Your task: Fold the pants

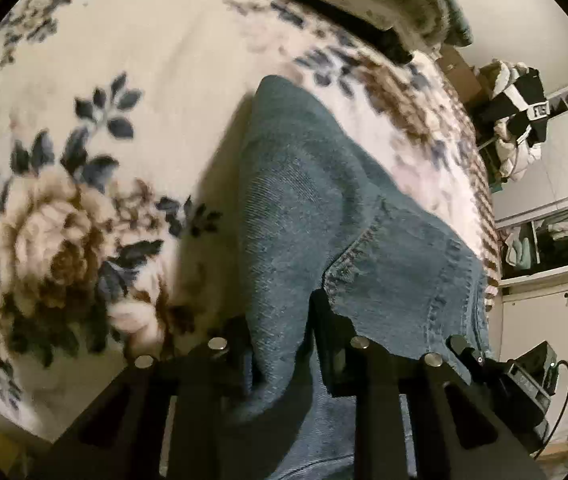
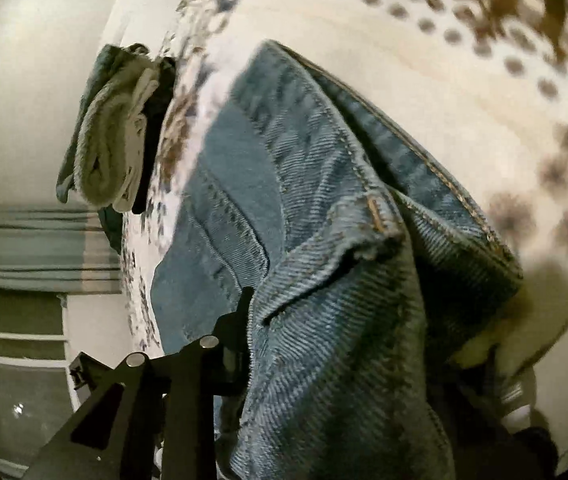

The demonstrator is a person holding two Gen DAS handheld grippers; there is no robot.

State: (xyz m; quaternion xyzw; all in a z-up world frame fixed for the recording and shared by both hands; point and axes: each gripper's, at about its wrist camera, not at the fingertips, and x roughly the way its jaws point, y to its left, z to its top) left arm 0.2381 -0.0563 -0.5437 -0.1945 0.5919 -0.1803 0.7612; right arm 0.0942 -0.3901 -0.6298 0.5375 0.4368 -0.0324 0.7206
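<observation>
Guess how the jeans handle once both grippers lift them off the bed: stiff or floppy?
Likely floppy: the jeans drape and sag from the left gripper. Thick denim seams at the right gripper suggest some heft. The coarse weave probably won't slip on the floral blanket.

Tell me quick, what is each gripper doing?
Left gripper: closed on the jeans, lifted over the floral blanket.
Right gripper: jeans cover one of its fingers; looks closed on the denim.
</observation>
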